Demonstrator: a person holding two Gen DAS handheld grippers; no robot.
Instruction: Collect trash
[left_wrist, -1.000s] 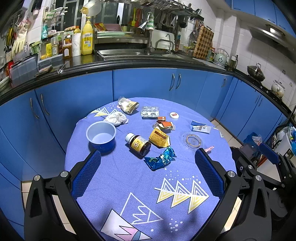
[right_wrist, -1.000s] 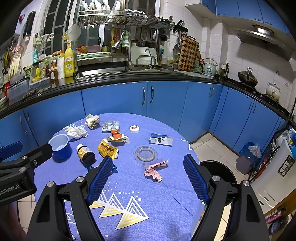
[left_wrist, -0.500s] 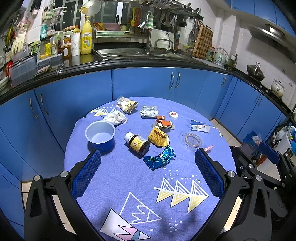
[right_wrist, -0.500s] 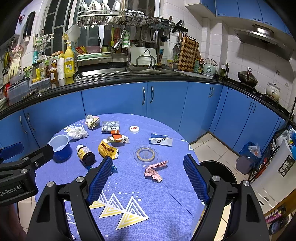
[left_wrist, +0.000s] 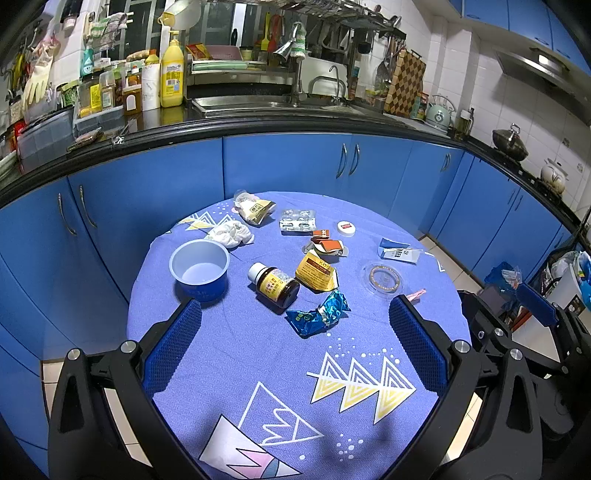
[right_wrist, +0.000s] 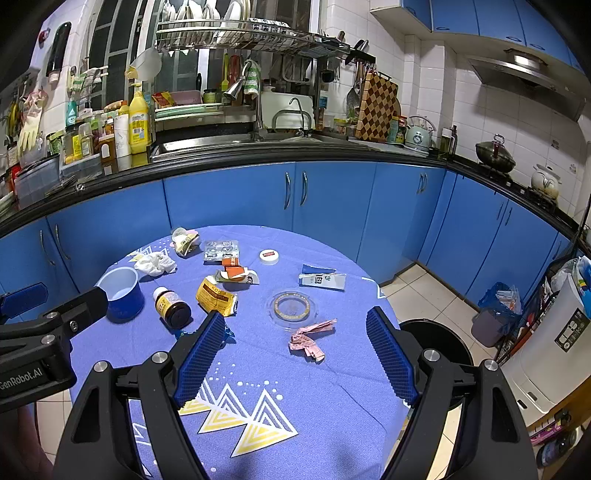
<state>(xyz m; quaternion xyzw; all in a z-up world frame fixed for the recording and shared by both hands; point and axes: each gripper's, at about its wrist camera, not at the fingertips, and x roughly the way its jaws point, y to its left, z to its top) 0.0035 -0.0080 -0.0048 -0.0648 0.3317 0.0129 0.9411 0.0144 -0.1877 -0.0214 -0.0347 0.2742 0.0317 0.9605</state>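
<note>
Your left gripper (left_wrist: 295, 334): released, empty, above crumpled blue foil wrapper (left_wrist: 319, 313).
Your right gripper (right_wrist: 295, 354): released, empty, crumpled pink paper (right_wrist: 310, 338) between its fingers on the round blue-clothed table (right_wrist: 332, 398).

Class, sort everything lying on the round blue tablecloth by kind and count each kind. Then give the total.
Wrappers and packets: 6
Crumpled tissue: 1
Blister pack: 1
Brown bottle: 1
Blue cup: 1
Round lids: 2
Total: 12
</note>
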